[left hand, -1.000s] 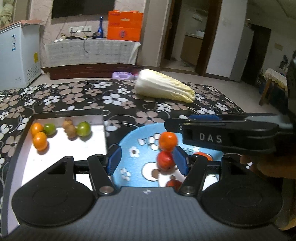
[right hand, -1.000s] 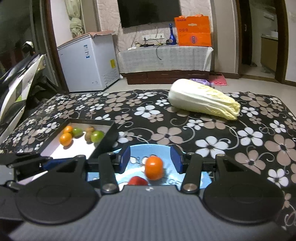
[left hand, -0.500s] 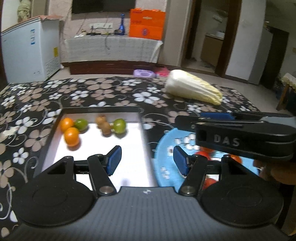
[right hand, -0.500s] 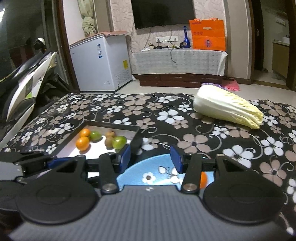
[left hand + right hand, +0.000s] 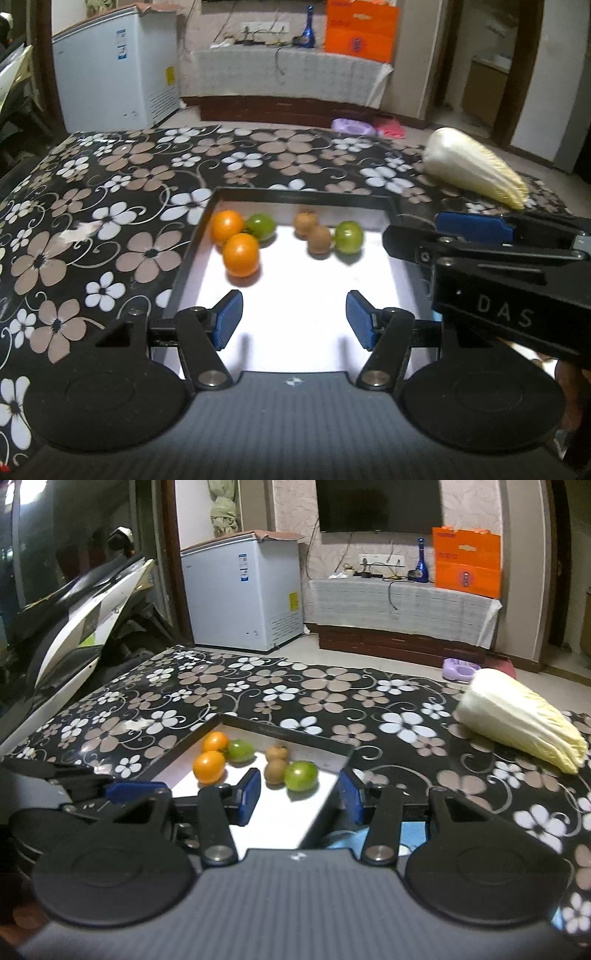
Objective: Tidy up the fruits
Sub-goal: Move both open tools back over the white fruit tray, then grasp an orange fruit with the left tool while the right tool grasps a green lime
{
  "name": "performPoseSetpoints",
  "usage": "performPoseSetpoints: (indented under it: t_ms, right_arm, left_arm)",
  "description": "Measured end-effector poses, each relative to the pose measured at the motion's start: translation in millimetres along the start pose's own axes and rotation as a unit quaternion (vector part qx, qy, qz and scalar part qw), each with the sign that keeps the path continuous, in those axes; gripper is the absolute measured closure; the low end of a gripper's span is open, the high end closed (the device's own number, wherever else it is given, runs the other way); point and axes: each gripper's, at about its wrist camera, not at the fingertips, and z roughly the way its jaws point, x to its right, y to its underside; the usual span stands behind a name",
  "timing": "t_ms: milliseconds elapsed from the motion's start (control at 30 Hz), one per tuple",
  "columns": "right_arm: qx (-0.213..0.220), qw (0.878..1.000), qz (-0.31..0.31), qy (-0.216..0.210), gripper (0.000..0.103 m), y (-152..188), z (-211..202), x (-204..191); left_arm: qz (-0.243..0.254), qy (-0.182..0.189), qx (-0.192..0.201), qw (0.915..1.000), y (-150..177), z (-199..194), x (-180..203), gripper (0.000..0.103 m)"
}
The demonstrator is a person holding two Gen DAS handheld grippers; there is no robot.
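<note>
A black-rimmed white tray (image 5: 303,197) (image 5: 288,734) holds two oranges (image 5: 241,254) (image 5: 209,766), two green fruits (image 5: 348,237) (image 5: 301,775) and two brown kiwis (image 5: 319,239) (image 5: 276,771) near its far side. My left gripper (image 5: 293,319) is open and empty, over the tray's near half. My right gripper (image 5: 298,794) is open and empty, over the tray's right part; it shows from the side in the left wrist view (image 5: 476,236). A sliver of the blue plate (image 5: 413,832) shows under the right gripper. Its fruits are hidden.
A napa cabbage (image 5: 474,171) (image 5: 517,718) lies at the far right of the black floral tablecloth (image 5: 122,206). A white chest freezer (image 5: 240,590), a covered bench with an orange box (image 5: 467,565), and a scooter (image 5: 74,627) stand beyond the table.
Both grippers have swung left from over the blue plate to over the tray. The plate's red and orange fruits have left view. Both stay open and empty.
</note>
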Motion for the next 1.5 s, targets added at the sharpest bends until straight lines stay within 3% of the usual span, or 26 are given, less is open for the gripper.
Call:
performPoseSetpoints:
  t_ms: [467, 667, 933, 1000, 1067, 1200, 1500]
  right_arm:
    - [-0.07, 0.997, -0.027, -0.012, 0.055, -15.5, 58.3, 0.5]
    - [-0.112, 0.993, -0.037, -0.03, 0.057, -23.4, 78.4, 4.6]
    - [-0.14, 0.987, -0.075, -0.009, 0.058, -32.1, 89.9, -1.4]
    - [-0.147, 0.986, -0.074, -0.009, 0.058, -32.3, 93.0, -2.1]
    - [-0.153, 0.986, -0.068, -0.015, 0.058, -32.0, 94.9, -2.0]
    - [-0.158, 0.985, -0.06, -0.023, 0.056, -30.2, 99.4, -3.7]
    - [-0.157, 0.984, -0.081, -0.022, 0.059, -30.5, 94.4, -4.5]
  left_arm:
    - [0.003, -0.031, -0.033, 0.999, -18.5, 53.8, -17.8, 0.036]
    - [0.028, -0.036, -0.028, 0.9986, -23.3, 66.3, -13.1, 0.037]
    - [0.056, -0.041, -0.009, 0.9976, -24.4, 72.7, -6.7, 0.039]
    - [0.064, -0.04, -0.005, 0.9971, -23.5, 71.4, -4.5, 0.045]
    - [0.069, -0.033, -0.003, 0.9971, -22.9, 70.2, -3.3, 0.064]
    - [0.078, -0.032, 0.002, 0.9965, -20.4, 68.5, -2.4, 0.067]
    - [0.029, 0.014, -0.02, 0.9993, -14.8, 50.9, -17.4, 0.067]
